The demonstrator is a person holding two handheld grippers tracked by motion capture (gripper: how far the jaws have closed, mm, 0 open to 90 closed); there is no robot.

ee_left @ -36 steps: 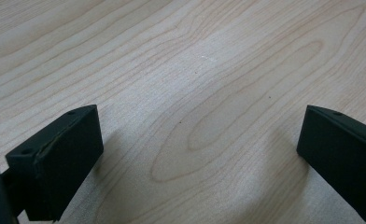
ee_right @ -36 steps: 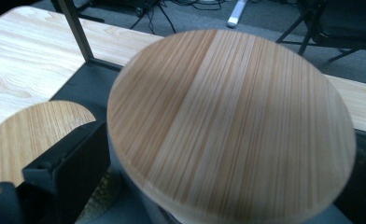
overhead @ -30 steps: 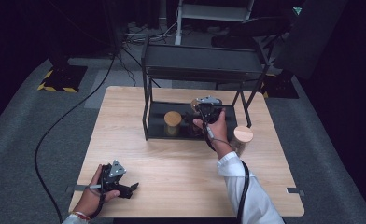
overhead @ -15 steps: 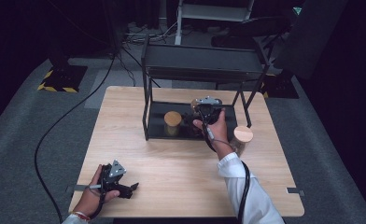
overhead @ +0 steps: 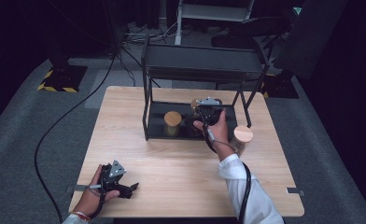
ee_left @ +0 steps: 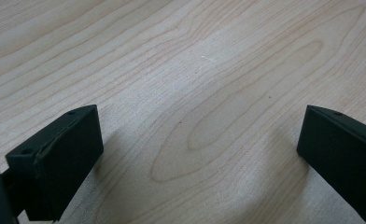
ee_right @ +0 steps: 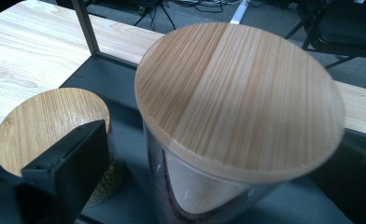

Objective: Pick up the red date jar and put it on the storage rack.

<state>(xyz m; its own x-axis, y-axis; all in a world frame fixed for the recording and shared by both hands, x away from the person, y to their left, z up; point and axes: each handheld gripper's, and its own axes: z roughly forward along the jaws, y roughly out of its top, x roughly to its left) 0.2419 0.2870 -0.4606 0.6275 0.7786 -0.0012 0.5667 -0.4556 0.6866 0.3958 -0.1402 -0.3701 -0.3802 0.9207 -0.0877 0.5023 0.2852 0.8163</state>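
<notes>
Right jaws: I see my right gripper [ee_right: 209, 186] astride the glass jar [ee_right: 204, 186] under its wooden lid [ee_right: 239, 98]; grip unclear.
Left jaws: my left gripper [ee_left: 200, 154] gapes wide, holding nothing, over the table [ee_left: 195, 70].

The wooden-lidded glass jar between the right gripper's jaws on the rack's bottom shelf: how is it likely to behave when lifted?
The jar has clear, smooth walls, so it probably feels rigid, may slip in the right gripper, and could break if dropped. Its wooden lid overhangs the rim and seems merely seated, so it might come loose if tilted. The jar looks taller than wide, so it could tip.
</notes>
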